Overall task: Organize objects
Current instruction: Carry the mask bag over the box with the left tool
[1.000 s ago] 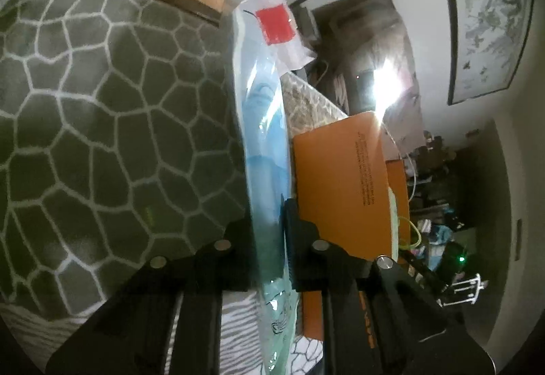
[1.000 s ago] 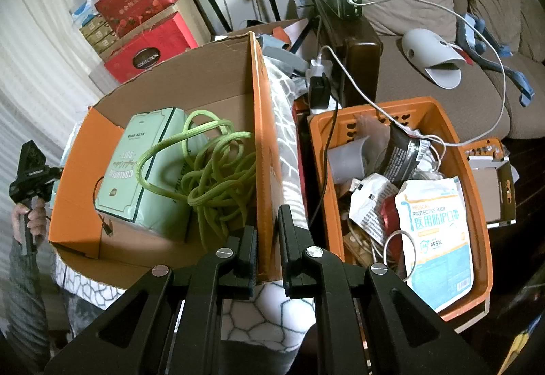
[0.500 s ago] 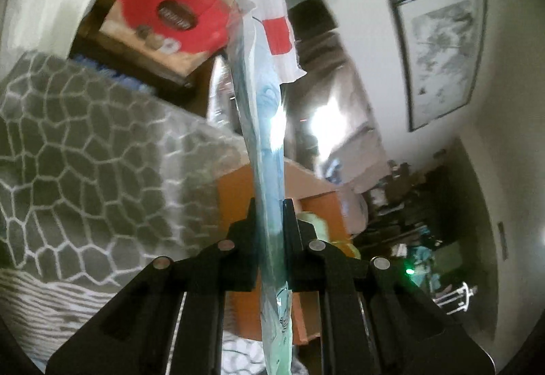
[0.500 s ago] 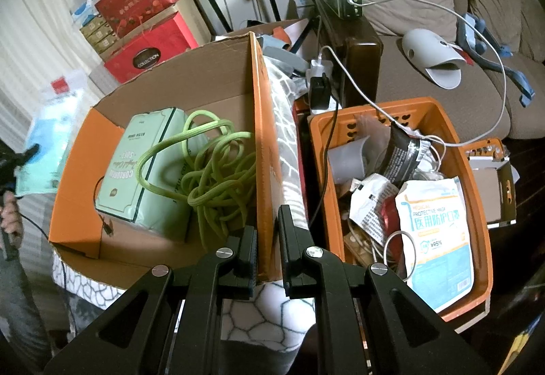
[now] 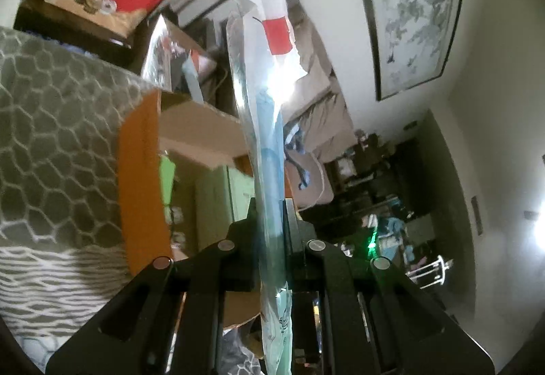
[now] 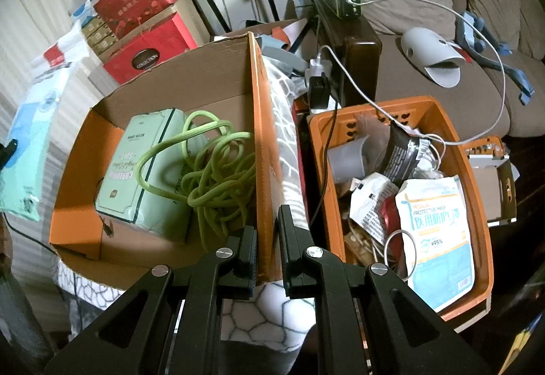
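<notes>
**Left gripper holding a plastic packet beside the cardboard box**

The left gripper (image 5: pixel 270 214) is pinching a thin plastic packet (image 5: pixel 265 136), its jaws closed flat against both faces. In the left wrist view the packet is standing edge-on up the middle of the frame, with a red patch near its top. In the right wrist view the same packet (image 6: pixel 29 150) is showing at the far left edge, outside the cardboard box (image 6: pixel 85 177).

The right gripper (image 6: pixel 267 231) is straddling the box's orange right wall at lower centre, its jaws nearly closed on it. Inside the box a green cord (image 6: pixel 211 177) is lying coiled over a pale green pack (image 6: pixel 143 177). An orange basket (image 6: pixel 477 238) of clutter is sitting at the right of the frame.
</notes>
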